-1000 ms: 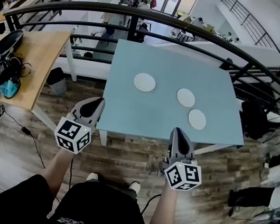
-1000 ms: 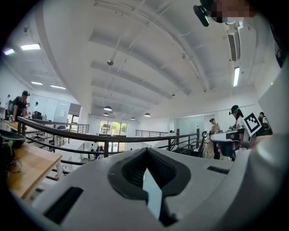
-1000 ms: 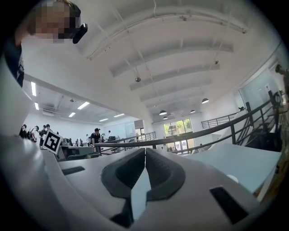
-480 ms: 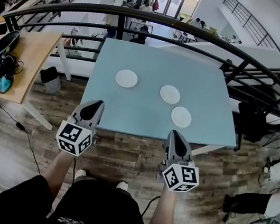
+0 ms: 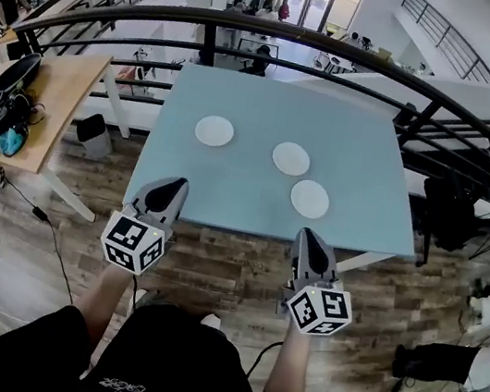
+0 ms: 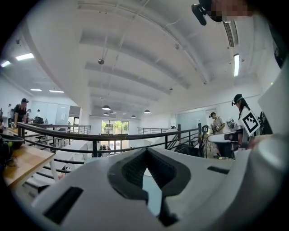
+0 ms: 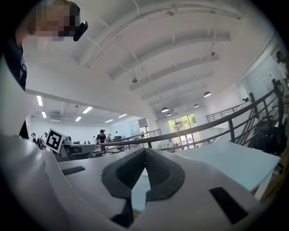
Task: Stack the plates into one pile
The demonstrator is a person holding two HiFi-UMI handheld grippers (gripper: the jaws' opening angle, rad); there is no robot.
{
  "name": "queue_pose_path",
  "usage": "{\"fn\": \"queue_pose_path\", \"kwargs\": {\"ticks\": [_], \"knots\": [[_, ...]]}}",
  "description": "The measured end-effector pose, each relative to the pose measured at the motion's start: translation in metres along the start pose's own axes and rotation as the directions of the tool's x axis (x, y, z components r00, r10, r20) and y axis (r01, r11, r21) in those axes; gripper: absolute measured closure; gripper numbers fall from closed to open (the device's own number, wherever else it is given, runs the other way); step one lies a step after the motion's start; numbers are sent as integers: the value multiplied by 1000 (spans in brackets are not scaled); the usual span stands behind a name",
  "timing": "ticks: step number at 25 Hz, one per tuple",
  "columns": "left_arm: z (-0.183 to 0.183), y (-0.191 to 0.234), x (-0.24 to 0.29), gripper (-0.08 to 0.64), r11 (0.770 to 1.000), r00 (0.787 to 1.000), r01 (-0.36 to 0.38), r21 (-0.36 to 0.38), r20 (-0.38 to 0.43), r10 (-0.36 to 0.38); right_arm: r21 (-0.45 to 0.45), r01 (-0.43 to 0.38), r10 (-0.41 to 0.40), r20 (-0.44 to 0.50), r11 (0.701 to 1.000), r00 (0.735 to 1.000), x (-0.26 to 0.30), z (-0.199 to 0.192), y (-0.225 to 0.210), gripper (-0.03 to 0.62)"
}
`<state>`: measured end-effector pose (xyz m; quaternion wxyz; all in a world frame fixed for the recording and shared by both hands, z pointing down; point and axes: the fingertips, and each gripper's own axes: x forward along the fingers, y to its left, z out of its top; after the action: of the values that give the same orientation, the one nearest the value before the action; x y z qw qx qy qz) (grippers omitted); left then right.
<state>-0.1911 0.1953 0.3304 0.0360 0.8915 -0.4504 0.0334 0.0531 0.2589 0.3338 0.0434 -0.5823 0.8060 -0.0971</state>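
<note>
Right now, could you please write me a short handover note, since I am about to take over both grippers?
Left gripper: jaws shut, nothing held, at the near edge of the blue table, pointing toward it.
Right gripper: jaws shut, nothing held, also at the near edge.
Plates: three white plates lie flat and apart on the table. These are the left plate, the middle plate and the right plate, which is the one nearest the right gripper.
Done: nothing is stacked yet.
Left: open the jaws, lift two plates in turn and set them on the third to make one pile.
</note>
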Motion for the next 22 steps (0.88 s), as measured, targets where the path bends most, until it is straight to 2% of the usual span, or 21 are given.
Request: {"fn": "queue_pose_path", "kwargs": {"ticks": [7,12,15,22], "knots": [[-4,-12,12,552,1000,1000,-4,-8,-8,4,-11,7,-7,-13,1000,1000,1,-3,-22,586],[-10,-13,27,552,1000,999,4,11,-36,-3,41,3,-4,4,999,1000,11,2,-33,586],[-12,-9,43,552,1000,999,10,12,-46,-10,55,10,-10,-6,998,1000,22,0,-40,586],[-26,7,105,552,999,997,26,-36,-72,-29,11,24,-23,-81,1000,996,58,-15,-63,586]]}}
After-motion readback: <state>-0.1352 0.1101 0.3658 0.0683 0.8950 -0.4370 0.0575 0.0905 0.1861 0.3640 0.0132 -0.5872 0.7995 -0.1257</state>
